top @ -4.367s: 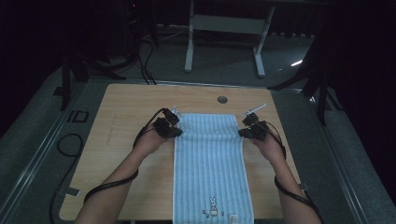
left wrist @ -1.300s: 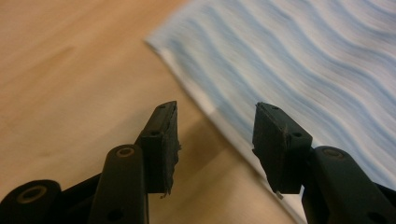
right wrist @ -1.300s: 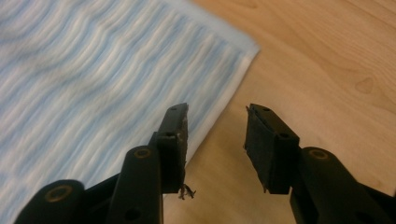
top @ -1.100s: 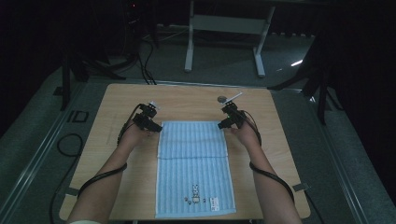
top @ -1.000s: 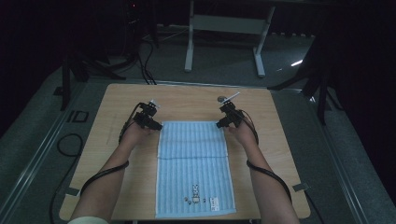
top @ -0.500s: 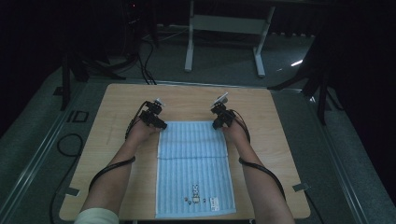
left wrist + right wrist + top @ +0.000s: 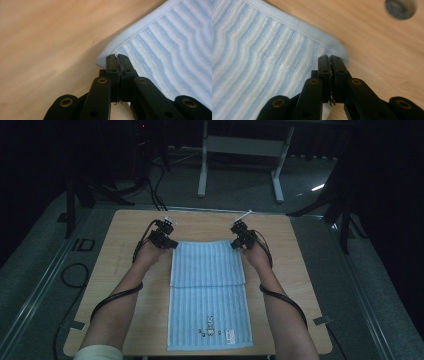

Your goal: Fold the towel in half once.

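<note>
- High view: we hold the left gripper (image 7: pixel 167 240) and right gripper (image 7: pixel 239 240) at the far corners of the blue towel (image 7: pixel 209 295), lying folded on the table (image 7: pixel 120 270).
- Left gripper view: our jaws pinch a towel corner.
- Right gripper view: our jaws clamp the other corner.

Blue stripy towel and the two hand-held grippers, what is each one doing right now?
Light blue striped cloth towel: lying on the table, far part folded over itself.
Left hand-held gripper: shut on the towel's corner.
Right hand-held gripper: shut on the other far corner.
Wooden table: flat, carrying the towel.
</note>
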`<state>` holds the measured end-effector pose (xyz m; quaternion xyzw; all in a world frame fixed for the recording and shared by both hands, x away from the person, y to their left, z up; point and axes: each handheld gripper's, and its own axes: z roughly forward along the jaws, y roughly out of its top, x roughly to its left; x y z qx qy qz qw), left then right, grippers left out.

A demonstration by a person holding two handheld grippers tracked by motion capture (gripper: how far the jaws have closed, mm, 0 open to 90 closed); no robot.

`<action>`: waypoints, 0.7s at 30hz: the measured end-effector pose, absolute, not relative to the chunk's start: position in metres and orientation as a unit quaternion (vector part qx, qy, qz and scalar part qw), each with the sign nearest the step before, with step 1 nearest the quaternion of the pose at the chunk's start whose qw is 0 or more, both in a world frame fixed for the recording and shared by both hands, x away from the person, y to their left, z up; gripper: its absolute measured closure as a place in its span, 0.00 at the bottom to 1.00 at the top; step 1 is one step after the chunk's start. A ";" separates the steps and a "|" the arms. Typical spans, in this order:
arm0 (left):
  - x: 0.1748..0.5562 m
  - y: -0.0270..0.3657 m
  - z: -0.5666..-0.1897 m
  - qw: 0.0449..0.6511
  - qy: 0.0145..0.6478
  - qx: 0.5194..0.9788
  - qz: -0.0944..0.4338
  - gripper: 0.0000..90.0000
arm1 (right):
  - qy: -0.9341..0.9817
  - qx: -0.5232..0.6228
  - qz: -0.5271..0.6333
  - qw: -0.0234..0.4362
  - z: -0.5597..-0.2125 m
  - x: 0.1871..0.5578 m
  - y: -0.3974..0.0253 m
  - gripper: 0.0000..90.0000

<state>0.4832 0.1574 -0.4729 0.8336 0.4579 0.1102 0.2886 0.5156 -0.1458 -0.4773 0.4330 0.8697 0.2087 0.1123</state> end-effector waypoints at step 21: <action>0.425 0.170 -0.343 0.390 0.385 0.813 0.198 0.98 | 0.835 0.369 0.333 0.237 -0.320 0.461 -0.168 0.97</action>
